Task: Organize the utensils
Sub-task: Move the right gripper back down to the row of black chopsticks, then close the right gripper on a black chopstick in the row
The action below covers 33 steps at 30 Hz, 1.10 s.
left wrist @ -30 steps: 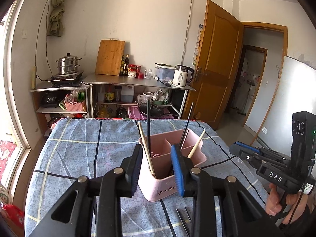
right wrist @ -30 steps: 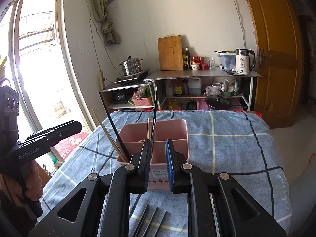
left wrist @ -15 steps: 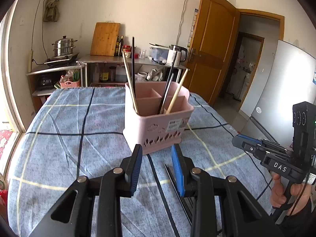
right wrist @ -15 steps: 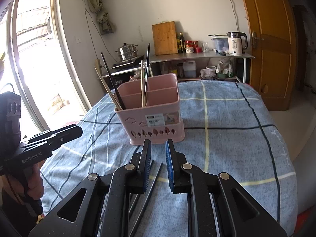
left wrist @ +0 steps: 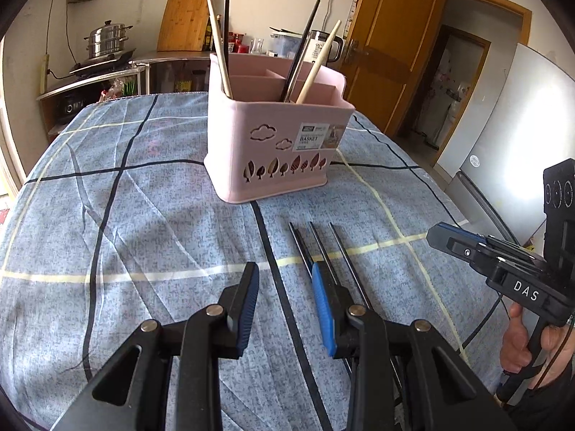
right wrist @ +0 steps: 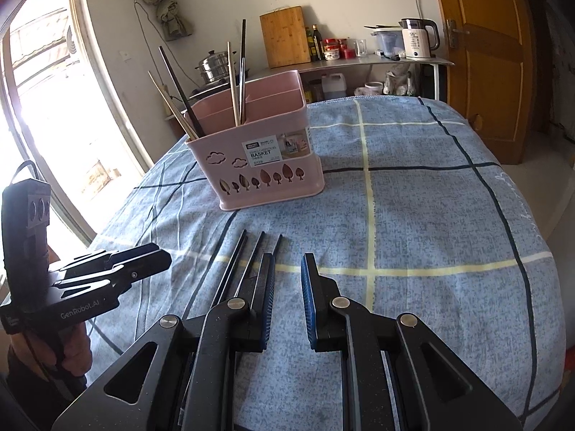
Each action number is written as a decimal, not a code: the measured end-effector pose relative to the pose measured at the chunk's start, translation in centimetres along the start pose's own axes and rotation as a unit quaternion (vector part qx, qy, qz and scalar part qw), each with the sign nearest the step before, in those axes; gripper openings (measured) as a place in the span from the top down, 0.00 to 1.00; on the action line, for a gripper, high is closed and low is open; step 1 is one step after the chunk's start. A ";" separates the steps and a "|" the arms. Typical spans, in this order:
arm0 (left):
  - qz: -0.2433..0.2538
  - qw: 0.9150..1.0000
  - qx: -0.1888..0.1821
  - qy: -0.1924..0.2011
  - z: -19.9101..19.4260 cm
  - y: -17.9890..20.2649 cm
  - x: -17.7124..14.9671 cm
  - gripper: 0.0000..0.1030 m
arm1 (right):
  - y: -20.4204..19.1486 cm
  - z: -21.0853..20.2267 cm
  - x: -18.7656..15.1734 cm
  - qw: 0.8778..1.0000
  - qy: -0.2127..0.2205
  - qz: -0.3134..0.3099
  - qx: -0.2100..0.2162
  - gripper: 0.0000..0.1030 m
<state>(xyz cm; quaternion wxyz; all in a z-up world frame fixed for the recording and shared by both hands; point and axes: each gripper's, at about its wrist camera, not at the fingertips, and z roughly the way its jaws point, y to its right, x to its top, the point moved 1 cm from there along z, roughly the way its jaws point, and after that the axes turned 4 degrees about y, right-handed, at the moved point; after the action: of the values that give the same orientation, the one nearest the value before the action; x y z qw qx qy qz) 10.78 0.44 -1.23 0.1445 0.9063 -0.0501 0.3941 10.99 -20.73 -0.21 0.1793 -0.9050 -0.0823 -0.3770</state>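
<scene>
Since a second ago both my grippers have dropped from basket height toward the cloth, so the pink basket (left wrist: 273, 143) now stands ahead of me rather than between the fingers. On the left side of the blue checked tablecloth (left wrist: 125, 222) there is wide bare room out to its edge. My left gripper (left wrist: 285, 276) hangs open over the cloth with nothing between its pads; its right finger sits over the leftmost of the loose dark chopsticks (left wrist: 323, 251). These lie flat side by side, long axes running from me toward the basket, tips short of its base. My right gripper (right wrist: 287, 265) is slightly parted and empty, just right of those chopsticks (right wrist: 251, 251). Rightward the cloth is free to its falling edge.
</scene>
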 end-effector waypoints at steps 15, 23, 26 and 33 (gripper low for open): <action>0.014 0.998 0.011 -0.060 4.5 1.7 -1.6 0.69 | 0.1 1.3 -0.6 1.000 -0.018 0.001 0.002 0.85; 0.029 0.998 0.022 -0.053 4.7 2.2 -1.8 0.68 | 0.0 1.8 -0.7 1.000 -0.023 0.001 0.004 0.85; 0.034 0.998 0.030 -0.052 4.7 2.4 -1.7 0.66 | -0.1 1.8 -0.7 1.000 -0.024 0.000 0.005 0.85; 0.033 0.997 0.041 -0.054 4.7 2.3 -1.7 0.66 | -0.2 2.0 -0.8 1.000 -0.029 0.000 0.003 0.85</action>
<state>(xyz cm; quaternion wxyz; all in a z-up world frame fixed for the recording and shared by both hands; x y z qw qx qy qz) 12.39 -3.25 -5.01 0.0914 0.9291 -0.0720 0.3511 11.70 -19.79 -2.04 0.1797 -0.9150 -0.0889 -0.3501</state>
